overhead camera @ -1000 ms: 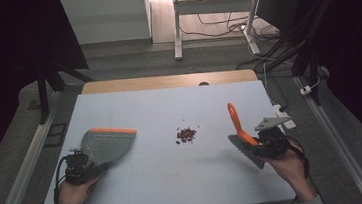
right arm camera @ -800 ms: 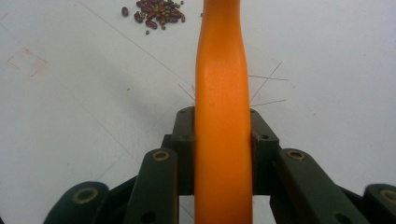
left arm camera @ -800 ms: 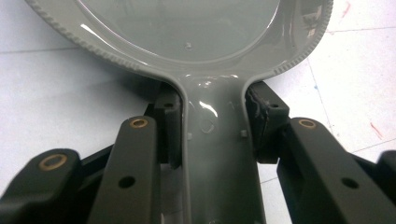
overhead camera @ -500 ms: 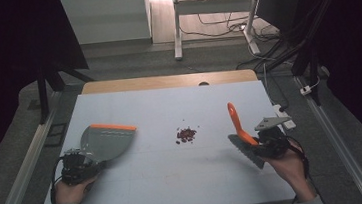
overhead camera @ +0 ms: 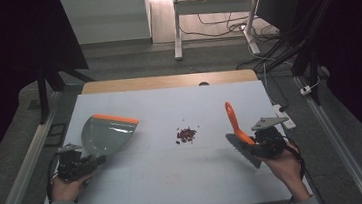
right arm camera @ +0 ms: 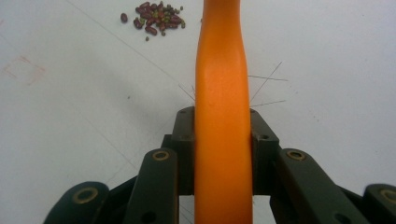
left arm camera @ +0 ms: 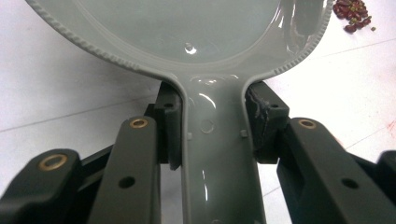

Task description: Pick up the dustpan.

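A grey dustpan [overhead camera: 107, 133] with an orange front lip hangs over the left part of the white table [overhead camera: 176, 183]. My left gripper [overhead camera: 93, 160] is shut on its handle. In the left gripper view both jaws clamp the narrow handle of the dustpan [left arm camera: 196, 28], with the left gripper [left arm camera: 212, 128] below it. A small pile of red beans [overhead camera: 186, 134] lies mid-table. On the right, my right gripper [overhead camera: 253, 142] is shut on an orange-handled brush [overhead camera: 232, 119], dark bristles downward. In the right gripper view, the brush handle [right arm camera: 222, 84] rises from the right gripper [right arm camera: 222, 140] toward the beans [right arm camera: 156, 21].
A wooden strip [overhead camera: 167, 81] borders the table's far edge. Metal rails run along both sides. A white power strip [overhead camera: 285, 114] lies off the right edge. Beyond the table are white desk legs [overhead camera: 177, 27] and cables on the floor.
The dustpan's orange lip has risen and shifted slightly away from me, with the left hand. The right gripper and brush have stayed in place.
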A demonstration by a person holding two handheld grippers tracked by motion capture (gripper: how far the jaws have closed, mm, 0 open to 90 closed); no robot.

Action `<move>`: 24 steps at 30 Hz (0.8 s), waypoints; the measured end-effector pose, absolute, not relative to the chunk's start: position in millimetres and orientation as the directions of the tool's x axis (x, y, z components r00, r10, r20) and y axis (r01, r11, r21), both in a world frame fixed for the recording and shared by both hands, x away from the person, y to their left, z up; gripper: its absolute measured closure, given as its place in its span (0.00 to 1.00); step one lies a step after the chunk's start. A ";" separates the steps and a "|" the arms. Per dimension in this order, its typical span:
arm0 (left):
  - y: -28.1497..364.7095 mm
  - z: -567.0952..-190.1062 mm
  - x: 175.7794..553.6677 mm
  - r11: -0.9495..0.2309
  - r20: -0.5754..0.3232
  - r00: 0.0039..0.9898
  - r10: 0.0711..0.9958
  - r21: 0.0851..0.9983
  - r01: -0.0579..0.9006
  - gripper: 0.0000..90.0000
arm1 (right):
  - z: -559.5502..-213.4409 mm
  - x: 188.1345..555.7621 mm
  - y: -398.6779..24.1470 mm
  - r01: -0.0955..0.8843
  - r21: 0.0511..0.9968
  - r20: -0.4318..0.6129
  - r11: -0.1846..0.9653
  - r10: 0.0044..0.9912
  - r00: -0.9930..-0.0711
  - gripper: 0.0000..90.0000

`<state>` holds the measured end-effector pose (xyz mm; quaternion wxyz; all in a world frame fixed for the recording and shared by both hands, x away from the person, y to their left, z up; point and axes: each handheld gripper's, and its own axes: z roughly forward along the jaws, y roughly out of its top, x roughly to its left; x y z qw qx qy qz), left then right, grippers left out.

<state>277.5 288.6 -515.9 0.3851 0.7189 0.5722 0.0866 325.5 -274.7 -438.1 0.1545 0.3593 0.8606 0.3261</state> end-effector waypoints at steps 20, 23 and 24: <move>277.8 -499.9 271.4 -0.123 -0.274 0.459 0.845 0.736 0.665 0.68 | -440.9 327.3 -281.8 0.524 0.693 -0.006 0.495 0.731 -0.682 0.78; 274.3 -497.5 269.9 -0.137 -0.266 0.479 0.837 0.745 0.653 0.68 | -440.1 326.4 -283.7 0.525 0.699 -0.002 0.485 0.736 -0.677 0.78; 273.5 -496.5 269.1 -0.142 -0.263 0.486 0.833 0.748 0.648 0.68 | -439.2 325.9 -283.9 0.524 0.702 -0.002 0.482 0.738 -0.675 0.78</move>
